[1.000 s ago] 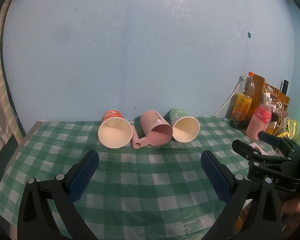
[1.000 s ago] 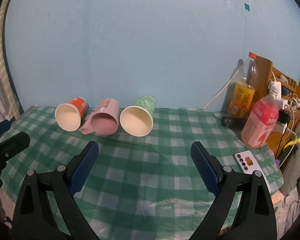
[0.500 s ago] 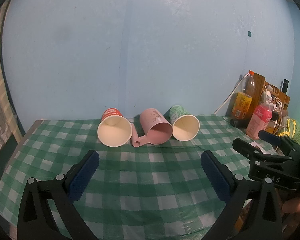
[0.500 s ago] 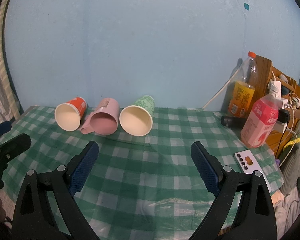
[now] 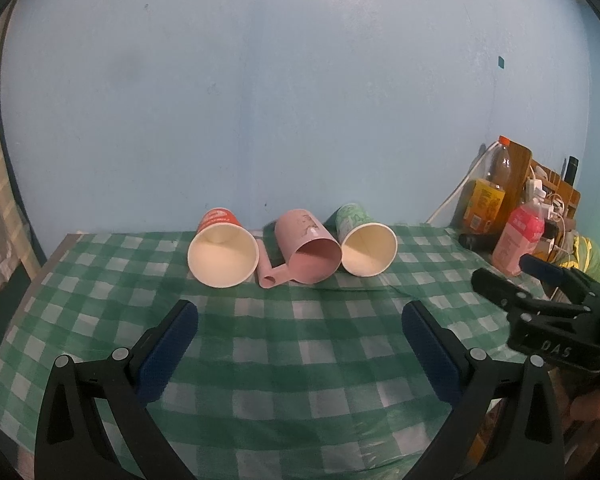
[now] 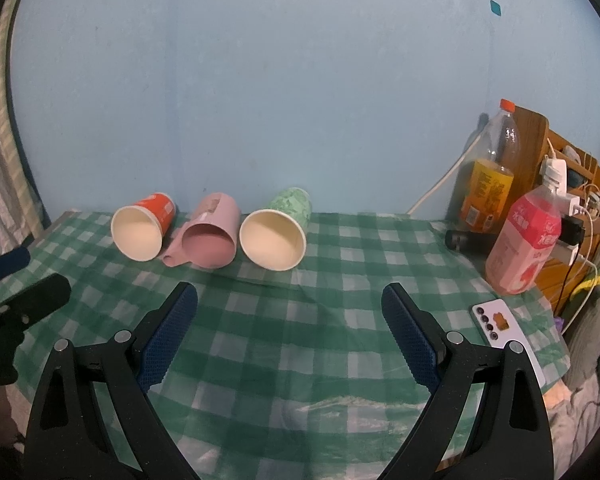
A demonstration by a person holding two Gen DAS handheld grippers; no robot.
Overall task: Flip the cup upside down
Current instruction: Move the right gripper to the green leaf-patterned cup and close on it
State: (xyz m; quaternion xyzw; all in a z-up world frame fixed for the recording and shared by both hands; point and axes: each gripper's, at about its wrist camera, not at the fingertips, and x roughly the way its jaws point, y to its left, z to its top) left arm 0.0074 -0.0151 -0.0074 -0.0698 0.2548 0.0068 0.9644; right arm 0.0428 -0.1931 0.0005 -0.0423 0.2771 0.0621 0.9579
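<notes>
Barely drifting since before; both grippers' fingers (image 5: pixel 168 354) (image 6: pixel 410 344) gaping wide, gripping nothing; phone (image 6: pixel 508 338) showing only rightward.

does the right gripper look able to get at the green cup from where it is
Probably yes: the right gripper is open and empty, and only bare tablecloth lies between it and the green cup lying on its side.
</notes>
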